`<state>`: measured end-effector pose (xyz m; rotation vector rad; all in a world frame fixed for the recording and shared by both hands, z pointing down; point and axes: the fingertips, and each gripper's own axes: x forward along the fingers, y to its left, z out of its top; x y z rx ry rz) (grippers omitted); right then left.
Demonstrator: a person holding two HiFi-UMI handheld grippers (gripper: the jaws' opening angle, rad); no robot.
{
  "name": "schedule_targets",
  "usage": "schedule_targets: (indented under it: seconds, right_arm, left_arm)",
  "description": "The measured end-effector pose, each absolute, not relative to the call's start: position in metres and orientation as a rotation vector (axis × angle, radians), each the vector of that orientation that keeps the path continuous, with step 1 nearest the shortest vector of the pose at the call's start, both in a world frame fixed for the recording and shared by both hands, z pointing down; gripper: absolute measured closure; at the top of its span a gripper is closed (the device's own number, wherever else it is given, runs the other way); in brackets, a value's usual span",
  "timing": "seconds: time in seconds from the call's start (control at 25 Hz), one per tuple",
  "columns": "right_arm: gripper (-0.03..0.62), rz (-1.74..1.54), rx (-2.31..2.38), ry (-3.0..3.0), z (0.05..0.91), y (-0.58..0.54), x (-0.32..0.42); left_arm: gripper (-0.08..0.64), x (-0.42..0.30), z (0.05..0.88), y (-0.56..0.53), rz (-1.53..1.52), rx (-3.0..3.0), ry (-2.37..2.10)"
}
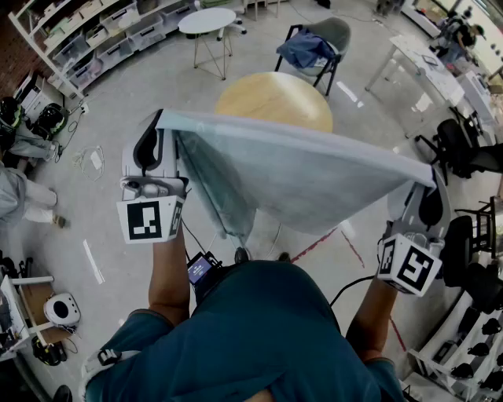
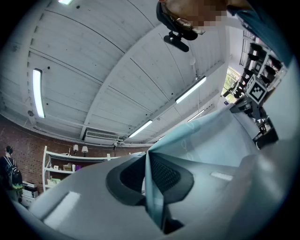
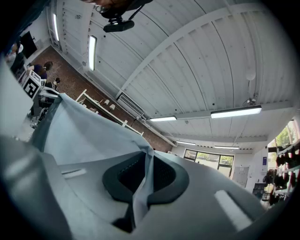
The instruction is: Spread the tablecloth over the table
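A pale blue tablecloth [image 1: 299, 177] hangs stretched in the air between my two grippers, sagging to a fold at lower left. My left gripper [image 1: 161, 126] is shut on its left corner, and in the left gripper view the tablecloth [image 2: 197, 143] runs pinched between the black pads [image 2: 164, 174]. My right gripper [image 1: 428, 192] is shut on the right corner; in the right gripper view the tablecloth [image 3: 79, 133] passes between the pads [image 3: 164, 176]. The round wooden table [image 1: 271, 96] stands beyond the cloth, its near half hidden by it.
A grey chair with a blue garment [image 1: 314, 47] stands behind the table, a small white round table [image 1: 206, 22] farther back. Shelving [image 1: 86, 39] lines the far left, desks and black chairs [image 1: 456, 141] the right. Red tape lines [image 1: 322, 239] mark the floor.
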<state>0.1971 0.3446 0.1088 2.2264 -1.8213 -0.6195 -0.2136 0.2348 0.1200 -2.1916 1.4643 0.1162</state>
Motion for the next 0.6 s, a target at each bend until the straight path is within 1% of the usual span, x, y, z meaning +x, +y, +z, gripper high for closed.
schedule_targets:
  seconds: [0.16,0.6]
  right_arm:
    - [0.581,-0.632,2.240,-1.821,0.104,0.348,0.193]
    - [0.581,-0.645,2.238,-1.780,0.100,0.350,0.181]
  left_arm:
    - [0.545,-0.216,0.113,0.238,0.193,-2.191,1.456]
    - [0.545,-0.226,0.113,0.234,0.216,-2.205,1.416]
